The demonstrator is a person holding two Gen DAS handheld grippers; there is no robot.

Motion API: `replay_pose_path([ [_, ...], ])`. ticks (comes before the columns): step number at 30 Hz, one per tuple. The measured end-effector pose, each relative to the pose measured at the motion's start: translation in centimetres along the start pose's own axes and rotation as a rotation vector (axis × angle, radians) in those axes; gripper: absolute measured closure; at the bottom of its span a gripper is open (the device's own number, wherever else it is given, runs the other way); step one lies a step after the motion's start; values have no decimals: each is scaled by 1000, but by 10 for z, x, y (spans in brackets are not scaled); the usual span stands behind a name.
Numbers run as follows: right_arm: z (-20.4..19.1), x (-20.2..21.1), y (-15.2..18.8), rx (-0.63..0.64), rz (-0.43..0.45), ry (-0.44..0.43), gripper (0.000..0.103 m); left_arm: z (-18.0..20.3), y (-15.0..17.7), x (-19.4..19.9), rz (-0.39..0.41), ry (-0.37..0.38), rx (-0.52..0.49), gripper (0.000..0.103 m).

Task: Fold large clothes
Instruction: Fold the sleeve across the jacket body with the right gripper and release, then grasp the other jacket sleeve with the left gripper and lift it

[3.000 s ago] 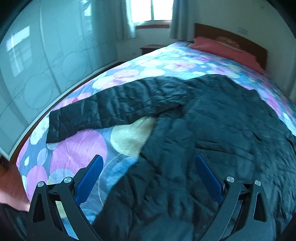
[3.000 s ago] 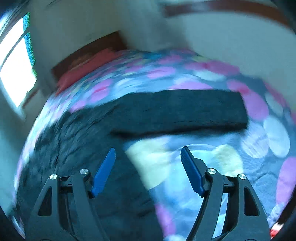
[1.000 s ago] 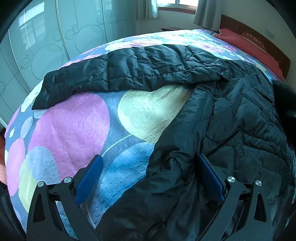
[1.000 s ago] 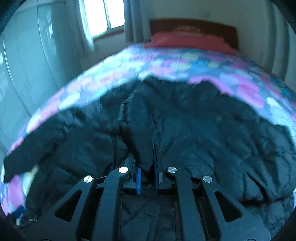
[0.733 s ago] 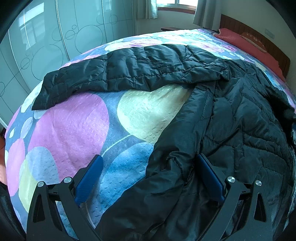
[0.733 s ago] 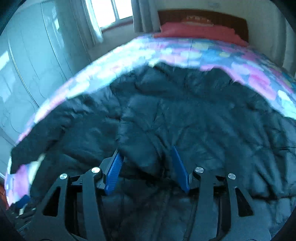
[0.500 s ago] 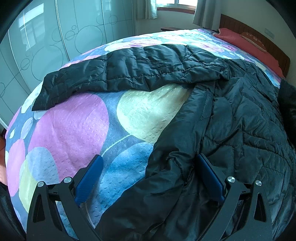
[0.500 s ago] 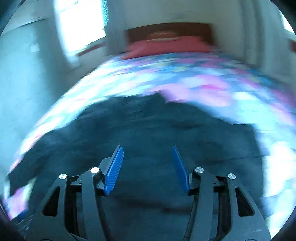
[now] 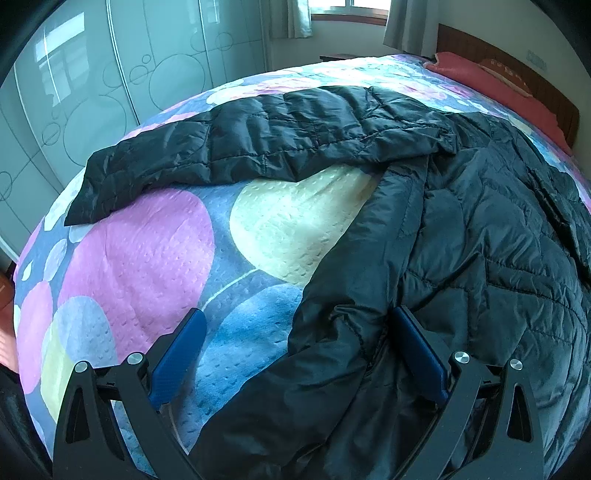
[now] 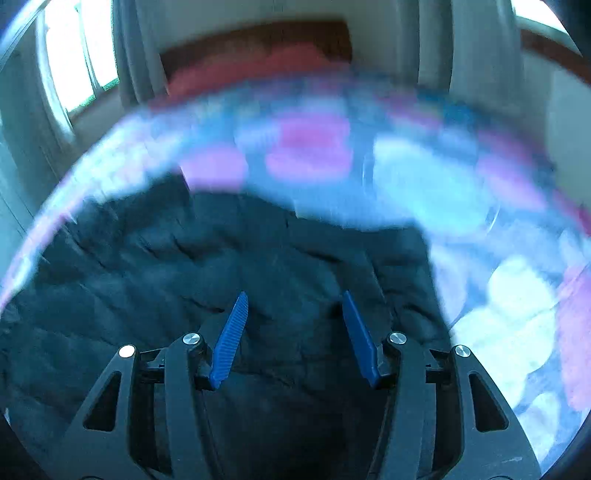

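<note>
A large black quilted jacket (image 9: 480,240) lies spread on a bed with a bubble-pattern cover (image 9: 147,258). One sleeve (image 9: 258,147) stretches out to the left. My left gripper (image 9: 295,332) is open, low over the jacket's near left edge, which bunches between its blue fingers (image 9: 417,350). My right gripper (image 10: 293,325) is open and empty above the jacket's body (image 10: 184,277); this view is motion-blurred.
Frosted wardrobe doors (image 9: 92,92) run along the bed's left side. A red pillow (image 9: 491,81) and a wooden headboard (image 9: 517,62) are at the far end, with a window (image 9: 351,7) and curtains behind. The bed's edge is close below my left gripper.
My right gripper let go of the jacket fold it was pinching, opened, and swung to the right over the jacket. My left gripper stayed still and open.
</note>
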State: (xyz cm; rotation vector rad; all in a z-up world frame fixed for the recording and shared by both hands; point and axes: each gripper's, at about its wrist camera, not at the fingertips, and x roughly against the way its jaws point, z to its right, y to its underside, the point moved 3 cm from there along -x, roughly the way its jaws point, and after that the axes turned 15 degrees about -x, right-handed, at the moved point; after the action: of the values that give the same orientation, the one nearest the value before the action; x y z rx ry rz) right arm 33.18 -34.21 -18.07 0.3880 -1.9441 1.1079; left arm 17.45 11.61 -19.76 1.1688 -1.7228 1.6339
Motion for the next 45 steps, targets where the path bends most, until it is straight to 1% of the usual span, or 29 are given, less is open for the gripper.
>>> replay_pose_path([
  [1, 1, -9, 4, 6, -14, 8, 48, 0, 0, 0, 0, 0, -1, 4],
  [2, 0, -10, 5, 19, 6, 14, 48, 0, 0, 0, -1, 0, -2, 4],
  [4, -6, -3, 5, 44, 20, 49, 49, 0, 0, 0, 0, 1, 0, 4],
  [5, -9, 2, 5, 45, 29, 50, 49, 0, 0, 0, 0, 2, 1, 4],
  [9, -28, 35, 24, 46, 82, -30, 49, 0, 0, 0, -1, 0, 0, 4],
  [11, -43, 43, 38, 79, 73, -74, 48, 0, 0, 0, 0, -1, -1, 4],
  [12, -52, 39, 47, 109, 57, -78, 48, 0, 0, 0, -1, 0, 0, 4],
  [14, -62, 23, 60, 162, 6, -53, 47, 0, 0, 0, 0, 0, 0, 4],
  [15, -65, 10, 69, 198, -12, -10, 47, 0, 0, 0, 0, 1, 0, 4],
  [16, -68, 6, 72, 220, 4, 10, 47, 0, 0, 0, -1, 0, 0, 4],
  [18, -69, 12, 69, 215, 8, 9, 47, 0, 0, 0, 0, 1, 1, 4],
  [20, -63, 25, 63, 168, -7, -37, 47, 0, 0, 0, -1, 5, 4, 4],
  [21, -57, 33, 60, 146, 4, -44, 47, 0, 0, 0, -1, 6, 4, 4],
  [23, -44, 48, 55, 116, 42, -38, 47, 0, 0, -1, -1, 4, 3, 4],
  [25, -29, 55, 50, 107, 72, -7, 46, -1, 0, -1, 0, 5, 4, 4],
  [28, -10, 48, 52, 105, 67, 39, 45, -1, 0, -1, -1, 4, 3, 4],
  [30, 1, 38, 54, 103, 56, 39, 43, 0, 0, -1, -1, 5, 3, 4],
  [32, 1, 31, 57, 127, 65, 45, 39, -1, 0, -1, -1, 3, 2, 4],
  [34, -1, 26, 60, 144, 80, 63, 38, -1, 0, -1, -2, 3, 2, 4],
  [45, 3, 24, 66, 121, 94, 35, 37, -1, 0, -1, -4, 9, 5, 4],
])
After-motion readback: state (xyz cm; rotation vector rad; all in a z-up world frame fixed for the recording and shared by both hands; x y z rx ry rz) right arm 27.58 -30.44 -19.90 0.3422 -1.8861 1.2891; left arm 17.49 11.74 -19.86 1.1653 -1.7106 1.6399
